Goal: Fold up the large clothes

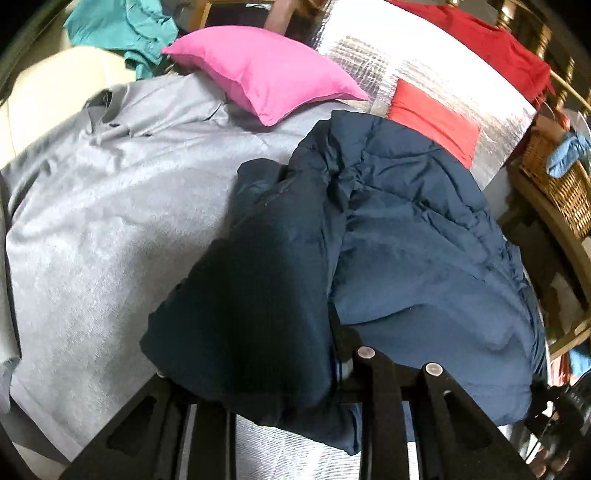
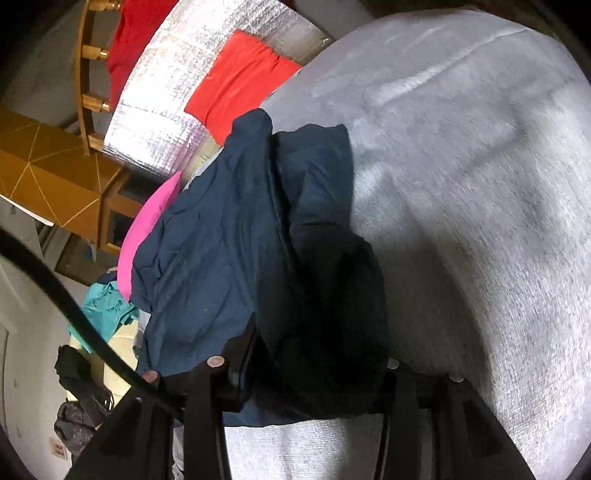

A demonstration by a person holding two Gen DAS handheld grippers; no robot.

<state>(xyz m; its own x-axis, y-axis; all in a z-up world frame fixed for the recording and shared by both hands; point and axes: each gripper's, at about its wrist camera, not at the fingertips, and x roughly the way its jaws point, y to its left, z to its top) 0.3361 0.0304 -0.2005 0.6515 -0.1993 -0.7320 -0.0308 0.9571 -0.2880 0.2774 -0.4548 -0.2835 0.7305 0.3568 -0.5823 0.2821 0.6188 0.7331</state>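
Two hand-held grippers are gripping one navy puffer jacket [image 1: 399,236]: we are seeing the left hand-held gripper [image 1: 295,369] clenched on a dark fold of it at the near edge, and the right hand-held gripper [image 2: 306,369] clenched on another bunched fold. The jacket is lying crumpled on a grey garment [image 1: 110,221] that is spreading over the silver foil-covered desk [image 1: 369,59]. A pink cushion [image 1: 266,70] is resting at the far side, just beside the jacket, with a folded red cloth [image 1: 436,118] on the foil to its right. A wicker basket [image 1: 561,192] is standing off the desk's right edge, holding something light blue [image 1: 569,151]. A teal garment [image 1: 122,29] is lying far left.
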